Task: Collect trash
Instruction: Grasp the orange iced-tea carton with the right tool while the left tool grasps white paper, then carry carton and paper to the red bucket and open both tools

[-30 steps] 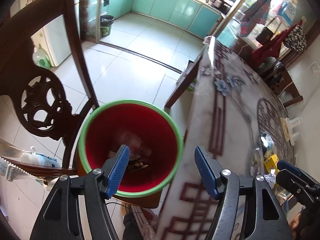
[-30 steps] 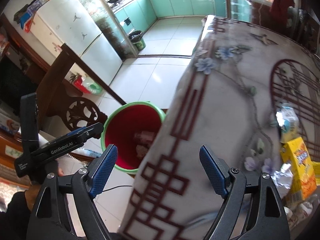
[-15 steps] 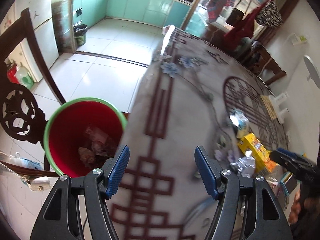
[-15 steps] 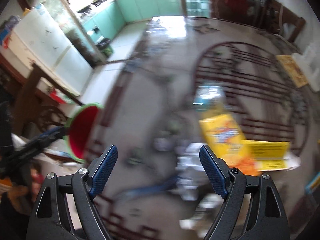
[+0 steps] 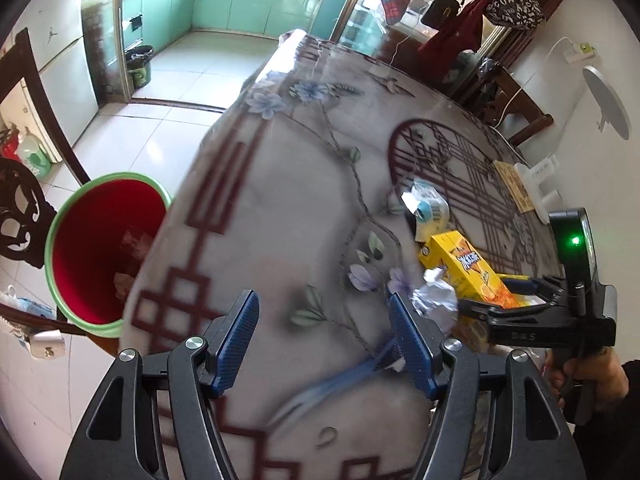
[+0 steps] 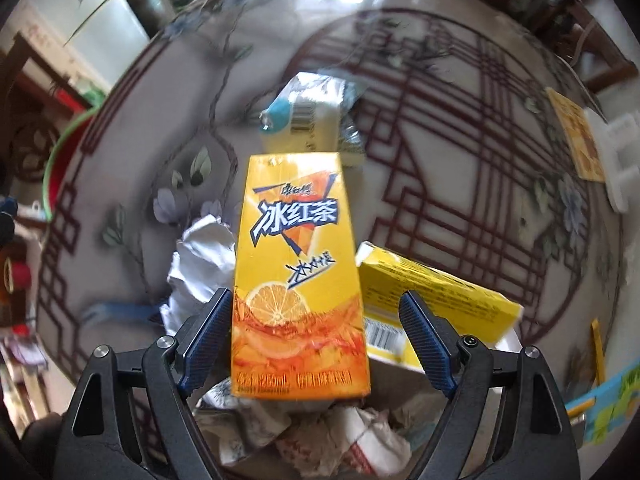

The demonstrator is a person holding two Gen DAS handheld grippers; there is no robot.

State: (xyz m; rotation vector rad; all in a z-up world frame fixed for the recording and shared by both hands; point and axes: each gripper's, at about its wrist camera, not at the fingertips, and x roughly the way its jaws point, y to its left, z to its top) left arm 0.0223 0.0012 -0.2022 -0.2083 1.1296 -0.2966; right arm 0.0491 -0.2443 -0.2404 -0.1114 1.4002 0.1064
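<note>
The right gripper [image 6: 316,334] points down over the litter with its jaws wide; a yellow drink carton [image 6: 298,276] lies between them, but there is a gap at the right pad and the left pad only sits at the carton's edge, so nothing looks gripped yet. The left gripper [image 5: 324,338] is also wide apart and empty, hovering over bare tablecloth near the table's edge, with a blue straw-like strip [image 5: 340,380] under its right pad.

As for progress, the red bin [image 5: 106,248] with the green rim stands on the floor beside the table [image 5: 280,200] and already has some scraps in the bottom, so part of the job seems done. Much is left on the table: the carton, a second yellow box [image 6: 436,300] lying just to its right, crumpled white paper [image 6: 204,264] touching the carton's left side, more crumpled wrappers [image 6: 340,436] below it, and a pale blue-and-white packet [image 6: 308,116] just beyond it. The carton looks like the next piece to lift and carry to the bin.

Writing: the carton's front carries large Chinese characters reading 冰红茶, iced black tea, over a picture of an orange slice; smaller script above and below is too blurred to read. A barcode shows on the packet and another on the second box.
</note>
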